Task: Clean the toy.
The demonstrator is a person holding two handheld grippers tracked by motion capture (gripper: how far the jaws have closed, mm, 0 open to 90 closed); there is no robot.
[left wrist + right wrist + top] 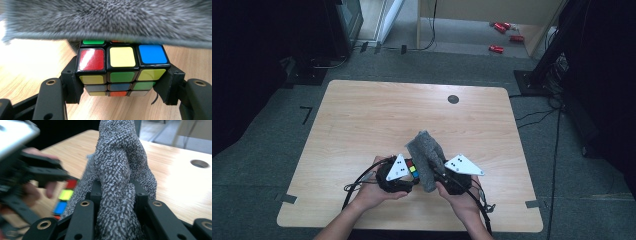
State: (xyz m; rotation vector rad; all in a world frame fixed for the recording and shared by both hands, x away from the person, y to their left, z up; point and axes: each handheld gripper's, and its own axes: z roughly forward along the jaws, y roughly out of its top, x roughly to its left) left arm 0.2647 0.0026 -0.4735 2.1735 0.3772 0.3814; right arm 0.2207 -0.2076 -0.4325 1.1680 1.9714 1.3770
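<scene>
We have the left hand-held gripper (122, 95) clamped on the cube (121, 72), jaws pressing its two side faces, cube held off the tabletop (362, 115). The right hand-held gripper (116, 202) is closed on the grey cloth (120, 170), bunched between its jaws, its long axis running out past the jaw tips. From the left hand-held gripper, the cloth lies right over the cube's top face, apparently touching it; from the right one, the cube (65, 194) sits just left, beside the cloth. We judge a wiping pass over the cube comes next. Both hands work close to the tabletop's near edge; open room lies ahead and to both sides.
</scene>
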